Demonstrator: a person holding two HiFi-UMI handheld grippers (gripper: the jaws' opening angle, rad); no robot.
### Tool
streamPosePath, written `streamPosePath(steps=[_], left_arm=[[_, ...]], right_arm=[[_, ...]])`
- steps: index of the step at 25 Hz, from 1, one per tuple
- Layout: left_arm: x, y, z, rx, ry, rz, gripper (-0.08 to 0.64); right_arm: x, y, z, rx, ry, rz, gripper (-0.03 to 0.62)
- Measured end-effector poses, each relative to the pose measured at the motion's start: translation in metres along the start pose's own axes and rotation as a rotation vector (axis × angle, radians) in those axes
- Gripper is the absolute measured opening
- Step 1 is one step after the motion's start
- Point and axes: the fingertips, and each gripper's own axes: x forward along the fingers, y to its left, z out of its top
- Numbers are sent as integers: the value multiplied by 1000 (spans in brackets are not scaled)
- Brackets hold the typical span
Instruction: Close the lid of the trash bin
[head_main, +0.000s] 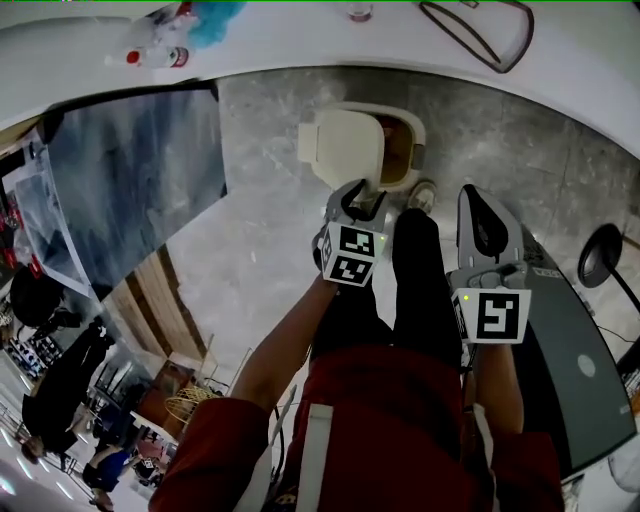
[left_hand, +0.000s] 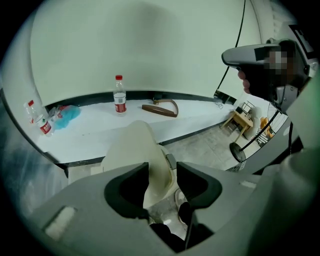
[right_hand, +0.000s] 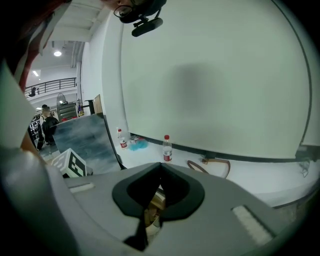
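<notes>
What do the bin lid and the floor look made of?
Lid: probably plastic. It is cream and smooth with a matte look, a one-piece moulded shape and rounded corners.
Floor: stone or stone-look tile, going by the grey, mottled, cloudy veining. The pictures don't show which.

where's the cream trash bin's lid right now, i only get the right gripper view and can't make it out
Observer: The cream plastic lid is raised, not down on the cream trash bin, which stands on the floor ahead of the person's feet.
Operator: is the left one on it
Observer: The left gripper has its jaws apart, with the lid's lower edge in the gap. I cannot tell whether they touch it.
Operator: anything inside the bin
Observer: Yes, brown contents show in the open mouth beside the lid.
</notes>
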Motion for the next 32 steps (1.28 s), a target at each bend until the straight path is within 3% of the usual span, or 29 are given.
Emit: streamPosePath(steps=[11,17,24,32], left_arm=[[70,-39,-21,37,115,-78,183],[103,-47,-35,57,144,-85,184],[131,-47,-50,9,169,-90,183],[153,-46,-60,-24,185,-62,183]], right_arm=[[1,-32,-62,60,48,-7,0],[16,-37,-103,112,74,-11,0],[20,-41,-147,113,123,-6,0],[24,-41,-160,167,137,-2,0]])
